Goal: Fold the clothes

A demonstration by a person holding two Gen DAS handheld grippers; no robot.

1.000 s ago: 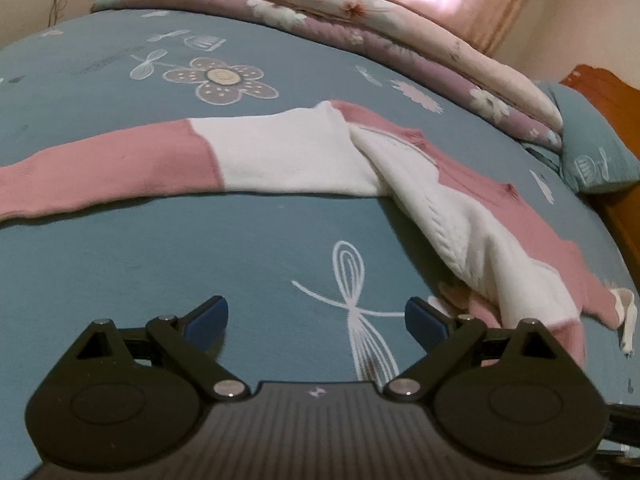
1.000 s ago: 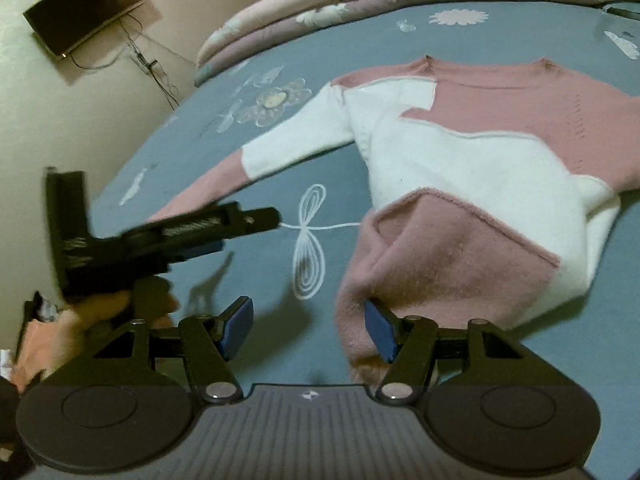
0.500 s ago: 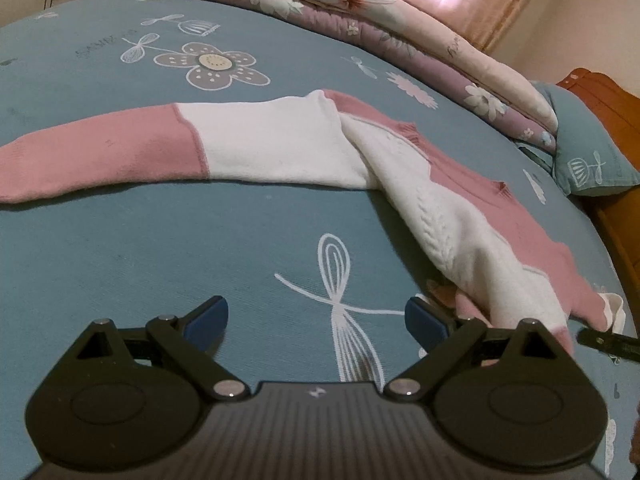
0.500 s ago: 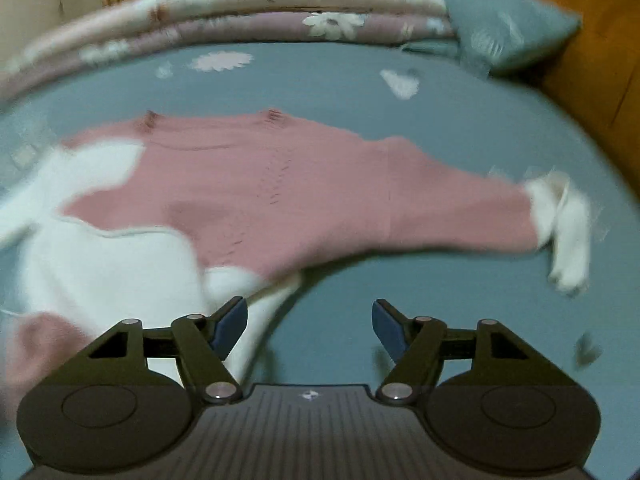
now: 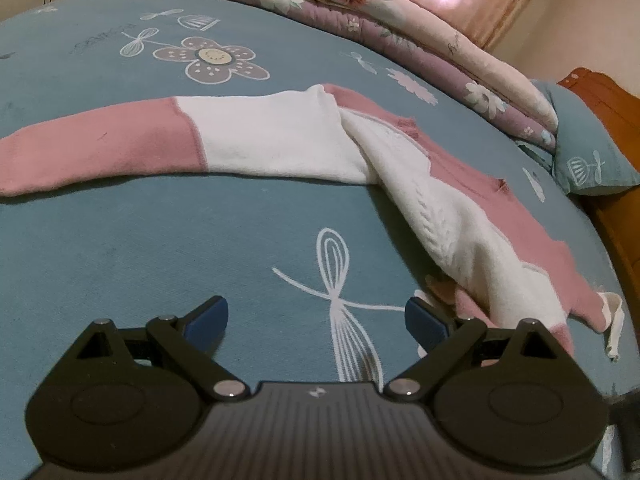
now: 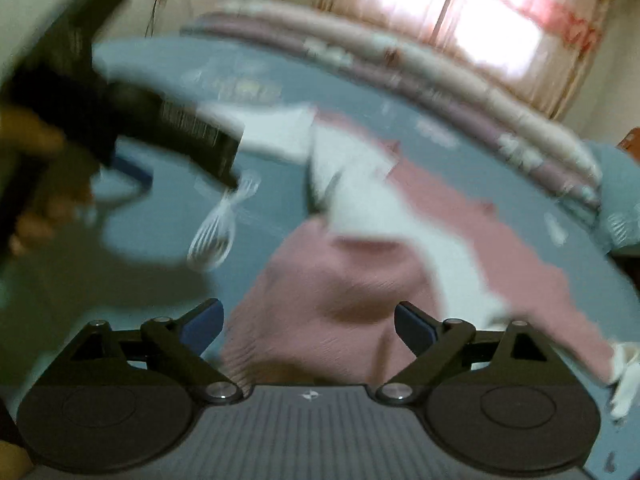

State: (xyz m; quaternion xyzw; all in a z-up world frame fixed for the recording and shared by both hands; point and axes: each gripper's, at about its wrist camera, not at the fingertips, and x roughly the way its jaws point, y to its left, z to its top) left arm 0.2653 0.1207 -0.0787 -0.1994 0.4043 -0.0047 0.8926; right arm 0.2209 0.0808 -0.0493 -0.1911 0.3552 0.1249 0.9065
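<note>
Pink-and-white sweater (image 5: 400, 184) lies spread on blue bedsheet (image 5: 160, 240). Left gripper (image 5: 316, 316) spread, empty — right gripper (image 6: 308, 320) likewise. Only blurred right view shows person's hand (image 6: 36, 184).

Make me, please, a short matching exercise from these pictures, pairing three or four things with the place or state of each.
Things:
1. sweater
2. left tool
3. pillow
4. folded quilts

Places or states:
A. open, holding nothing, over the bed sheet
B. stacked along the far edge of the bed
C. spread out flat, one sleeve stretched to the left
D. at the wooden headboard, far right

Pairs: 1-C, 2-A, 3-D, 4-B
</note>
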